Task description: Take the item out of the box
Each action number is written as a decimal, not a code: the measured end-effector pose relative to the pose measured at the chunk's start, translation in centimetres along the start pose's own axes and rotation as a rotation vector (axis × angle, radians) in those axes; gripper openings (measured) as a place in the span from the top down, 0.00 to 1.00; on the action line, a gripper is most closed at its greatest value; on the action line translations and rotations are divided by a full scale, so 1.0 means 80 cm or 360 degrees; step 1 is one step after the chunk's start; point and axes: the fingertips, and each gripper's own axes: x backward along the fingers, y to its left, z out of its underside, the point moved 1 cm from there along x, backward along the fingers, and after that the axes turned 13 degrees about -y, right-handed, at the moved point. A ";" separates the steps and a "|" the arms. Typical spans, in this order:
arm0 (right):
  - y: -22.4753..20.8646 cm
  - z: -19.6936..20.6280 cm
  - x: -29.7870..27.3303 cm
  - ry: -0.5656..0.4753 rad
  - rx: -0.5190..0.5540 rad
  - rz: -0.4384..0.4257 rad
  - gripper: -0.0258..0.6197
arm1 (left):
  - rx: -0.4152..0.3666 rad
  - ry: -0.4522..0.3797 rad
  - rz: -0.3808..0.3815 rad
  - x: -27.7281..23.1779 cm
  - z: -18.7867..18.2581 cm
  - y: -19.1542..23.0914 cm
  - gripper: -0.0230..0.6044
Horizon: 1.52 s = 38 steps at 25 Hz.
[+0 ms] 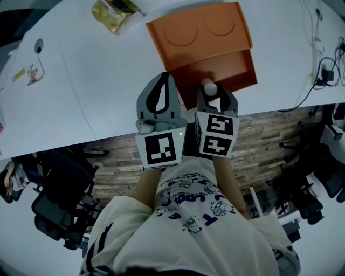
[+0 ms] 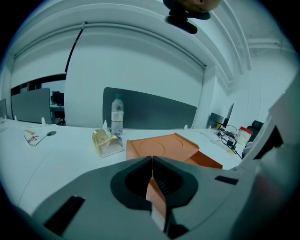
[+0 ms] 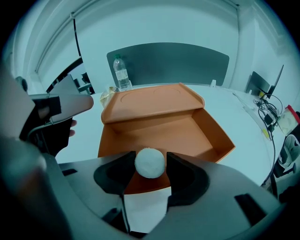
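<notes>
An orange box (image 1: 215, 64) lies open on the white table (image 1: 97, 75), its lid (image 1: 199, 27) folded back; its tray (image 3: 164, 131) looks bare inside. A small white round item (image 3: 150, 162) sits between the tips of my right gripper (image 3: 150, 164), which is shut on it just above the box's near edge; the white round item (image 1: 209, 86) also shows in the head view. My left gripper (image 1: 161, 92) hovers at the box's left side, its jaws pressed together with nothing between them. In the left gripper view the box (image 2: 164, 147) lies just ahead.
A crumpled yellow packet (image 1: 114, 13) lies at the table's far side, left of the lid, with a plastic water bottle (image 2: 116, 115) behind it. Cables and a plug (image 1: 325, 74) lie at the right end. Office chairs (image 1: 54, 199) stand on the wooden floor below the table's edge.
</notes>
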 end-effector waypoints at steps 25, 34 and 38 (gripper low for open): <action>-0.002 0.009 -0.004 0.0091 -0.0010 -0.0014 0.67 | 0.0024 -0.0002 -0.0064 0.013 0.003 0.015 0.93; -0.007 0.004 0.004 0.0040 -0.0056 0.0017 0.67 | 0.0015 -0.0027 -0.0051 0.018 -0.004 0.013 0.93; -0.011 -0.005 0.011 0.0001 -0.0069 0.0041 0.67 | 0.0001 -0.0058 -0.0032 0.021 -0.014 0.009 0.93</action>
